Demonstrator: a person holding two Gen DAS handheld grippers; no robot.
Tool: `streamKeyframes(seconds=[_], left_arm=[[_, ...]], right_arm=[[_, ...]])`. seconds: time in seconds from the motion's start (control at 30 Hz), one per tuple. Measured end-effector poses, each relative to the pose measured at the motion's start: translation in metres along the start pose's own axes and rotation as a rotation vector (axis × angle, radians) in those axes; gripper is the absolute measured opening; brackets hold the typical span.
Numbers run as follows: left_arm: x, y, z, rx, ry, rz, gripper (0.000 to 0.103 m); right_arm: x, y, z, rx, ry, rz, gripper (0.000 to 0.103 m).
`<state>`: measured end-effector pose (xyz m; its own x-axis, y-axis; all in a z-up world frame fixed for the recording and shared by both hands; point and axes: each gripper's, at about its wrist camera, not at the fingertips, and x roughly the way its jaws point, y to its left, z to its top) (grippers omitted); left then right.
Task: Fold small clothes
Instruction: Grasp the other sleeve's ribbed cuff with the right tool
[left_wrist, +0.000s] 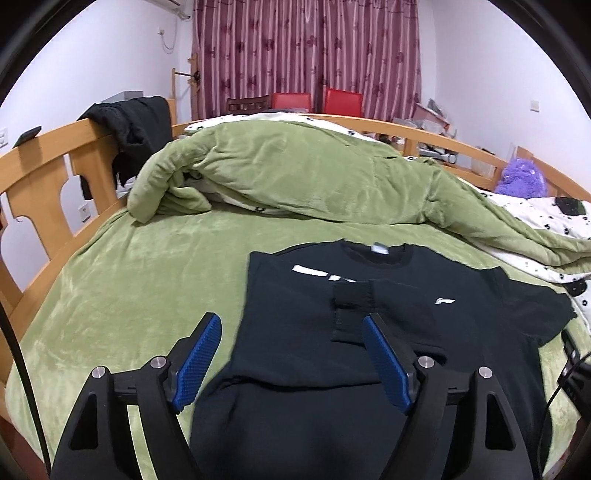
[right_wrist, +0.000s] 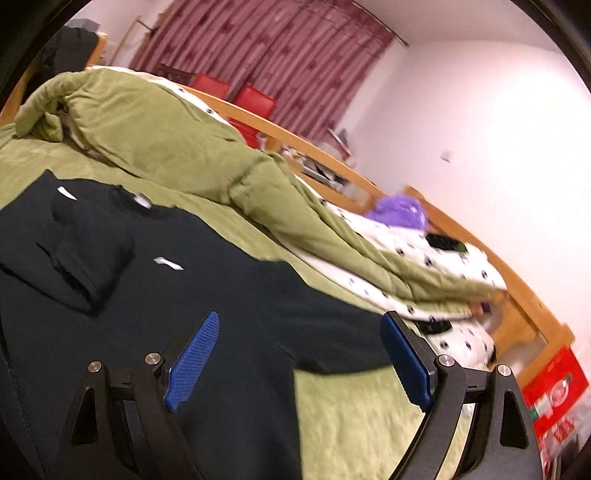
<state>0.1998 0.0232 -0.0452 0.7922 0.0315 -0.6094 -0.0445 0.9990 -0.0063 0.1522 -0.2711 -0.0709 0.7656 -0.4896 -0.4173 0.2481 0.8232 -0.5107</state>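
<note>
Matt black knit sweatshirt (left_wrist: 295, 332) lies on plush green fleece sheet (left_wrist: 129, 280); varnished wooden bed rail (left_wrist: 48, 155) (upper left) looks smooth; finger pads (left_wrist: 199, 362) textured blue.

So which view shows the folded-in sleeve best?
Left wrist: the sleeve lies sharp and whole across the black sweatshirt chest. Right wrist shows it too, but tilted, blurred and off to the side.

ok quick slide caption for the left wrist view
Open left gripper hovers over a black sweatshirt with one sleeve folded across its chest, on a green bed.
</note>
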Motion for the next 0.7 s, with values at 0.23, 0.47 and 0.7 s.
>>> streamKeyframes(seconds=[0.23,0.47,0.7], left_arm=[[0.010,0.021,0.000,-0.017,-0.012,0.041,0.078],[0.023,0.046,-0.006,-0.010,0.009,0.087,0.078],[0.036,0.068,-0.018,-0.017,0.050,0.102,0.078]], right_arm=[[0.007,0.048,0.054,-0.042,-0.054,0.114,0.088],[0.028,0.120,0.083,-0.008,-0.002,0.348,0.086],[0.048,0.181,0.067,-0.038,0.072,0.523,0.053]])
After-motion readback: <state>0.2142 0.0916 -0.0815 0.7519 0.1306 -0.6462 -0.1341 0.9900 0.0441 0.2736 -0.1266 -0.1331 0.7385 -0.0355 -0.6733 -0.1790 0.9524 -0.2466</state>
